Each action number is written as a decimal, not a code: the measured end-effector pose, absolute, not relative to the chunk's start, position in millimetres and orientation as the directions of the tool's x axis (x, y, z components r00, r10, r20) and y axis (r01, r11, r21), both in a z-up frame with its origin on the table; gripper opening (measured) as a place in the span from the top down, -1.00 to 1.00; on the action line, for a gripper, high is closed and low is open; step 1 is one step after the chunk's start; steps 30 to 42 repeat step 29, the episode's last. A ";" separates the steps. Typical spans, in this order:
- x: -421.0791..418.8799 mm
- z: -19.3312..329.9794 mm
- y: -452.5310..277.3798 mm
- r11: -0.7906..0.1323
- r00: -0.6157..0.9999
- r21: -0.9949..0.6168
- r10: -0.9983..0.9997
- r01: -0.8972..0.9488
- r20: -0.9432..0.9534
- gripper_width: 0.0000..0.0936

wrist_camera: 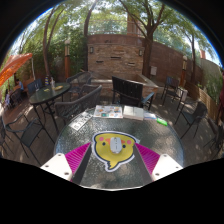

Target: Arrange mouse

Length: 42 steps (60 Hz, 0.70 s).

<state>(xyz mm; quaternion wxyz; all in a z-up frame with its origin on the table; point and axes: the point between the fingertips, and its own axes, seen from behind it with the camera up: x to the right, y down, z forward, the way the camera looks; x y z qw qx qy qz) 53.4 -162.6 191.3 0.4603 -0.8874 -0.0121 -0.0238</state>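
Observation:
A yellow cartoon-shaped mouse (113,148) with a white rim and a pale scroll wheel sits between my fingers, low over a mottled glass-topped patio table (112,178). My gripper (113,152) has its pink pads (76,157) against the mouse's left and right sides, with no gap showing on either side. I cannot tell whether the mouse rests on the table top or is lifted just off it.
Beyond the mouse on the same table lie flat printed sheets (120,112) and a dark upright screen (127,90). Metal patio chairs (178,98) stand around. Another round table (50,92) stands to the left. A brick wall (115,52) and trees lie behind.

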 end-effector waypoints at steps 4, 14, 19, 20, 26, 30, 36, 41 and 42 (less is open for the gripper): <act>52.5 196.6 -181.7 -0.579 0.998 -0.814 -0.002 0.047 0.060 -0.86; 49.1 196.0 -215.8 -0.593 0.998 -0.804 -0.002 0.045 0.058 -0.86; 50.8 193.9 -219.5 -0.593 0.998 -0.803 0.003 0.057 0.068 -0.86; 51.3 193.4 -220.7 -0.595 0.997 -0.801 0.004 0.059 0.071 -0.86; 52.3 190.2 -219.7 -0.594 0.996 -0.801 0.015 0.076 0.083 -0.86; 50.9 191.5 -220.5 -0.592 0.997 -0.803 0.017 0.071 0.076 -0.86; 50.9 191.5 -220.5 -0.592 0.997 -0.803 0.017 0.071 0.076 -0.86; 50.9 191.5 -220.5 -0.592 0.997 -0.803 0.017 0.071 0.076 -0.86; 50.9 191.5 -220.5 -0.592 0.997 -0.803 0.017 0.071 0.076 -0.86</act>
